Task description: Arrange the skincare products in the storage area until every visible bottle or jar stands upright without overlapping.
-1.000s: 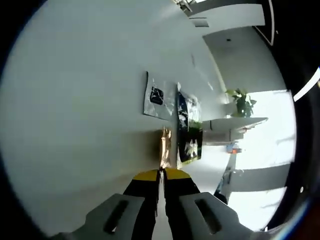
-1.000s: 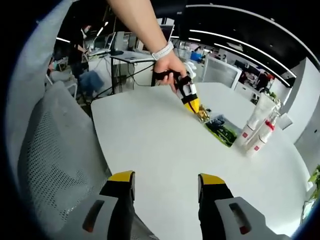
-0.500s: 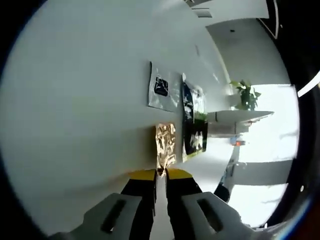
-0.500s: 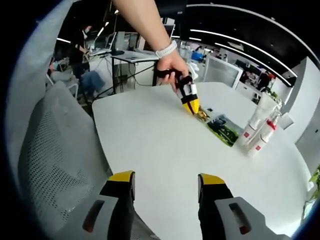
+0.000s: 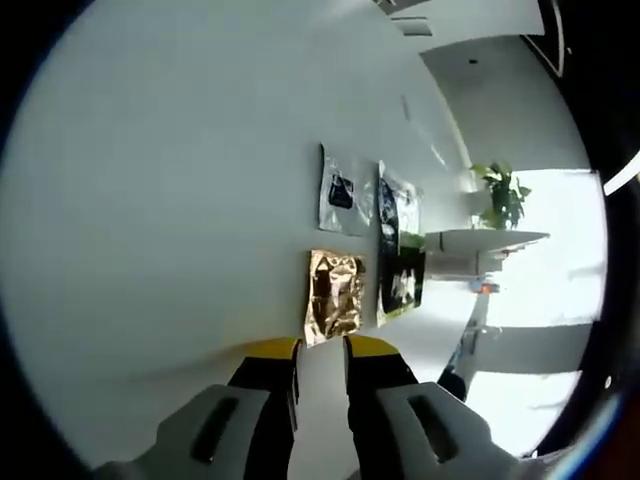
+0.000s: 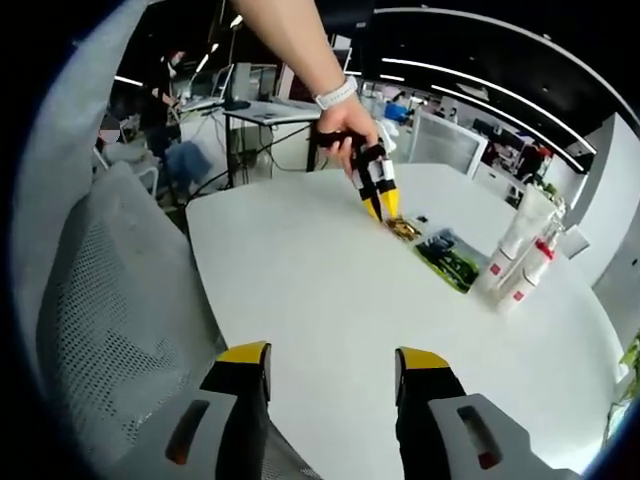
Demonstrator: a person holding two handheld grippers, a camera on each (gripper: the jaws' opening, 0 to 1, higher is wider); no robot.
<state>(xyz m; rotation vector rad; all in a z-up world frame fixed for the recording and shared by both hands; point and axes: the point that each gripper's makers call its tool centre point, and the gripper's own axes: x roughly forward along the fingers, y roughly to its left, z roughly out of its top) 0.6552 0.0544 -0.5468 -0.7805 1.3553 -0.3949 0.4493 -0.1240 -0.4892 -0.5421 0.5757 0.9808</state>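
Since the earlier frame, we are letting go: the left gripper (image 5: 320, 352), then pinched on the gold sachet (image 5: 335, 294), now has its jaws a little apart, and the sachet is lying flat on the white table (image 5: 150, 200) just beyond the tips.

Going left to right in the left gripper view, we are seeing bare table, then the gold sachet, the silver sachet (image 5: 343, 190) farther off, and the dark green sachet (image 5: 401, 250) beside them. The three are lying close together, so any next nudge could slide one over another and create overlap.

In the right gripper view, a mesh chair (image 6: 110, 290) is sitting near left, the left gripper (image 6: 388, 206) is hovering far across the table over the sachets, and the skincare tubes (image 6: 515, 262) are standing upright at the far right, close together. We judge them top-heavy; a careless sweep there could topple one.

The right gripper (image 6: 330, 372) is hanging well apart from everything, jaws wide and empty. Nothing is blocking its path to the tubes.
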